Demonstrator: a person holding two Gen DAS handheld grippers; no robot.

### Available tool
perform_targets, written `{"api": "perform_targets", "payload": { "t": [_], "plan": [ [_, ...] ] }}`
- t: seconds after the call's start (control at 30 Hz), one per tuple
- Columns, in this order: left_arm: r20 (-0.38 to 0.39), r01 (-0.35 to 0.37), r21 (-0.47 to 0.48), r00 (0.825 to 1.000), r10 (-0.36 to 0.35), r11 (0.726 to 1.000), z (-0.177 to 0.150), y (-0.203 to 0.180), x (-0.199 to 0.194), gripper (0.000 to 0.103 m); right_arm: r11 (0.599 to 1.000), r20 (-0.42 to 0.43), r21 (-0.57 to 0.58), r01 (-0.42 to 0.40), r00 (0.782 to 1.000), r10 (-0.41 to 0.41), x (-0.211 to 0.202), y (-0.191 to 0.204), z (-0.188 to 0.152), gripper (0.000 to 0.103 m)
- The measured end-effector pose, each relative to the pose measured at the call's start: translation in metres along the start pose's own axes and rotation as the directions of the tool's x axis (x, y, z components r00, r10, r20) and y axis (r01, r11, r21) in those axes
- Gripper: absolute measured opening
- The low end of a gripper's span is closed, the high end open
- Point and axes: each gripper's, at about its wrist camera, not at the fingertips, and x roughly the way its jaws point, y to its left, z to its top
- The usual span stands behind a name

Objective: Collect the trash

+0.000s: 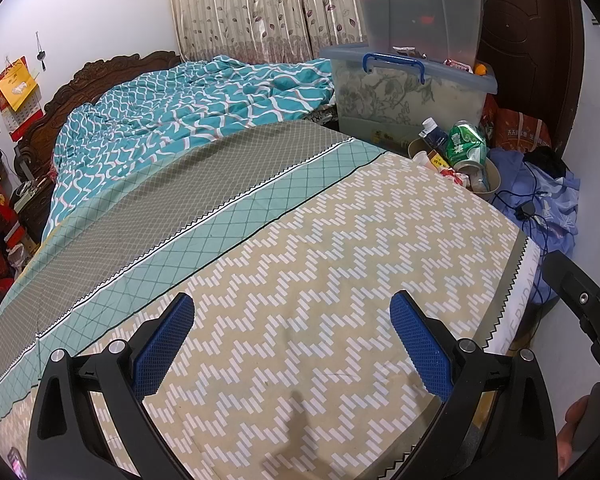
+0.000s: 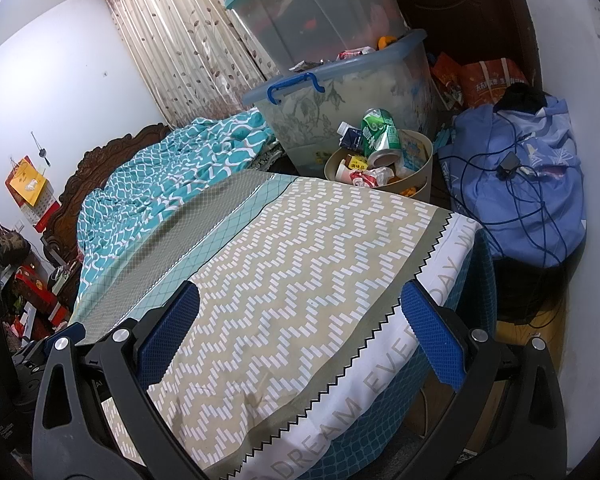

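We hold both claws, left claw (image 1: 292, 344) and right claw (image 2: 300, 336), open and empty over the bed (image 2: 284, 248); the full bin (image 2: 420, 184) sits upper right.

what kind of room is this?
Most likely a lived-in home bedroom: a bed with a carved wooden headboard, a rumpled teal quilt, and curtains. A small bin full of trash stands beside the bed.
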Motion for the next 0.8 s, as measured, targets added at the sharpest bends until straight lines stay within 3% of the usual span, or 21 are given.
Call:
{"api": "perform_targets", "payload": {
  "t": [0.8],
  "plan": [
    [-0.001,0.000,0.005,1.000,0.000,1.000,-0.0067,-0.0022,0.0023,0.094,1.000,0.000,-0.003,-0.003,1.000,0.003,-0.0006,0.0021,-0.0042,0.100]
  ]
}}
